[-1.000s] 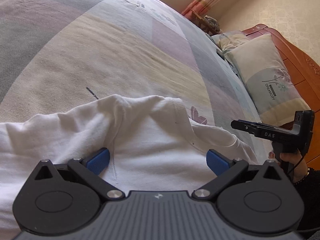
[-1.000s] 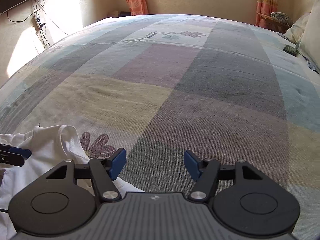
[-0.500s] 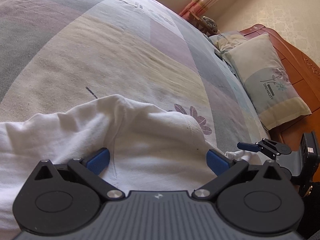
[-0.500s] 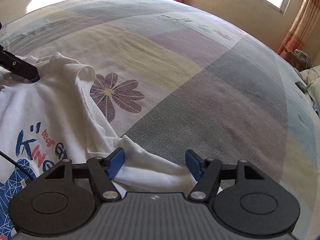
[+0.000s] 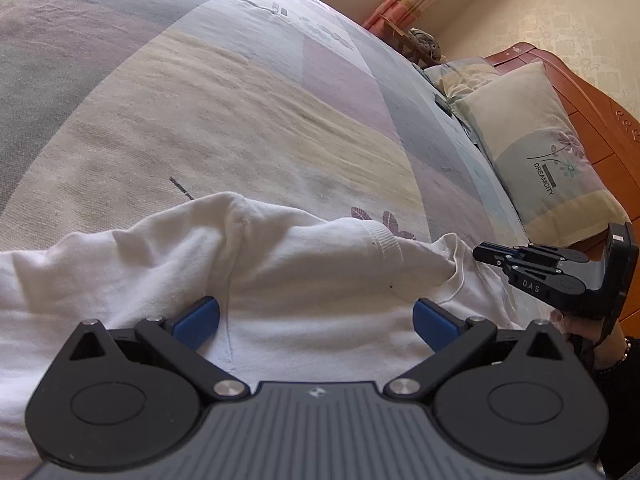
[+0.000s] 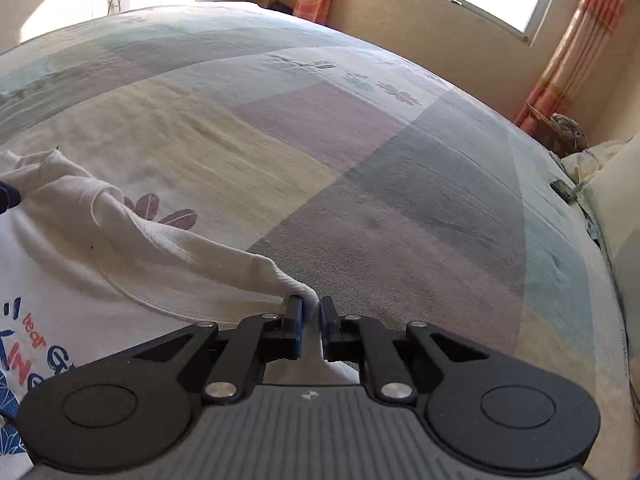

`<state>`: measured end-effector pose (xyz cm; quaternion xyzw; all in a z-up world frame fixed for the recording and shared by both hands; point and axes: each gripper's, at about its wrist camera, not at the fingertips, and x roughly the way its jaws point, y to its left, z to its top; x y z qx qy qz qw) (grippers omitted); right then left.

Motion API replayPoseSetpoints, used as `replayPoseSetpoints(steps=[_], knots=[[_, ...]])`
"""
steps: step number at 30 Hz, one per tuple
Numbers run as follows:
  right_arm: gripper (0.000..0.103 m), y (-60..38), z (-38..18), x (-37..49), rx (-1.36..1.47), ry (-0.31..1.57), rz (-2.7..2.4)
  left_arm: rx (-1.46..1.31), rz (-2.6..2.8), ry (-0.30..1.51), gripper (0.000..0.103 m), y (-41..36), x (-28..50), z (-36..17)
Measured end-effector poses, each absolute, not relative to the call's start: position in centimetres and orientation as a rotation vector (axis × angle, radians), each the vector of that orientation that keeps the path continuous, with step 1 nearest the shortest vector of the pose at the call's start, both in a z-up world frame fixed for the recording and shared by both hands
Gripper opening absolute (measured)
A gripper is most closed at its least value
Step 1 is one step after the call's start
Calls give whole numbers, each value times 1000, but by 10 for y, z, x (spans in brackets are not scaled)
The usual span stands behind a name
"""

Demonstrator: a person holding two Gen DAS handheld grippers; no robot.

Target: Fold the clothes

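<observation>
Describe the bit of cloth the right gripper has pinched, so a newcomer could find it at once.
On the patchwork bedspread lies a white T-shirt with blue and red lettering. Follow its upper edge away from the print to the corner that stretches out tight, where the right gripper is shut on it. Unlike the slack, rumpled cloth nearby, this corner is drawn taut into a point.

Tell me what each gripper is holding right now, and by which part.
The right gripper is shut on the white T-shirt, pinching its sleeve edge. The left gripper is open over the shirt, holding nothing.
</observation>
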<state>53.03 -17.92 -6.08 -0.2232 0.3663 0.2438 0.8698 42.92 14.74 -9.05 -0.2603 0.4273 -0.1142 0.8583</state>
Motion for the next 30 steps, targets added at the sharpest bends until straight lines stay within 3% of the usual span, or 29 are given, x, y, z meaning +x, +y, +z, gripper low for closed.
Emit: replayPoseSetpoints(steps=[5, 9, 15, 19, 27, 30], knots=[[18, -180, -63, 540, -453, 779, 471, -549, -252, 883, 102, 149, 428, -92], [28, -165, -46, 541, -359, 730, 593, -555, -252, 878, 102, 149, 428, -92], [43, -84, -49, 546, -401, 690, 866, -536, -217, 791, 101, 157, 410, -65], [45, -41, -67, 549, -433, 744, 993, -537, -171, 759, 102, 173, 396, -55], [43, -34, -90, 511, -549, 730, 988, -568, -92, 794, 102, 190, 385, -70], [19, -33, -86, 505, -555, 757, 1037, -561, -91, 783, 102, 189, 383, -68]])
